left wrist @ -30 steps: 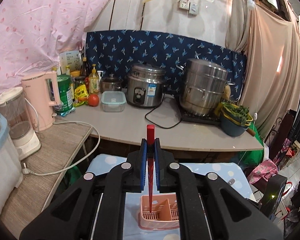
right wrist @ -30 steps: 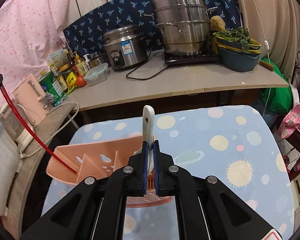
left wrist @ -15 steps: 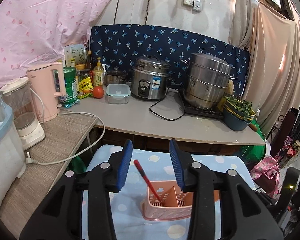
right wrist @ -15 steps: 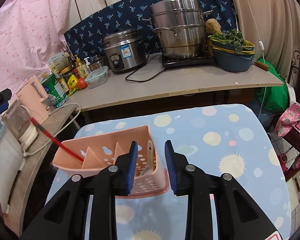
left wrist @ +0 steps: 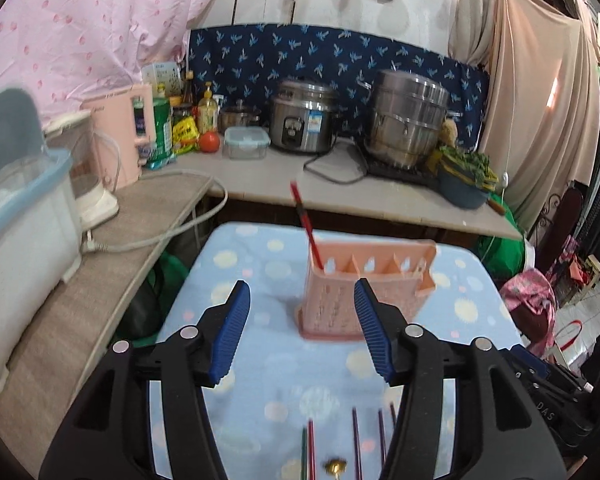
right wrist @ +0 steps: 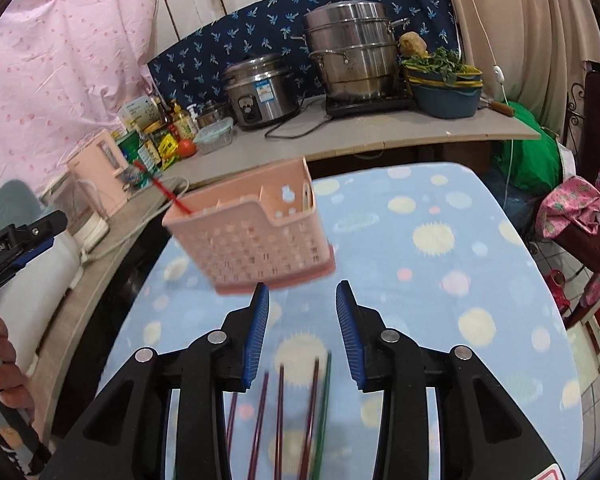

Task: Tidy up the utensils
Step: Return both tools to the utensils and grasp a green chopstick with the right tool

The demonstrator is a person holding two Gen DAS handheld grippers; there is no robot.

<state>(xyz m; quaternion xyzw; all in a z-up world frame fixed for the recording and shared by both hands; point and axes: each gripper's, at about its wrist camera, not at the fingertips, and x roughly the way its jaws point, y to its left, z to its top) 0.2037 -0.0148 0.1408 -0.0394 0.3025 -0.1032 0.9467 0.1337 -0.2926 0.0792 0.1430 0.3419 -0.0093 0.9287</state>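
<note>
Both grippers have backed off the pink caddy (right wrist: 256, 232), and now the right gripper (right wrist: 300, 332), empty and spread like the left gripper (left wrist: 300, 332), hangs nearer the loose chopsticks (right wrist: 296, 412) lying lengthwise between its fingers.

Pink caddy (left wrist: 370, 286), red chopstick (left wrist: 306, 228), seemingly dotted blue cloth (right wrist: 440, 264).

Perforated matt plastic caddy (left wrist: 352, 296) on soft cloth table cover (right wrist: 440, 264); ribbed blue fingers (left wrist: 230, 328).

Soft, even daylight; the curtain (left wrist: 540, 92) glows at right. Fisheye bending darkens the corners, and motion blur smears the basket (right wrist: 256, 232).
</note>
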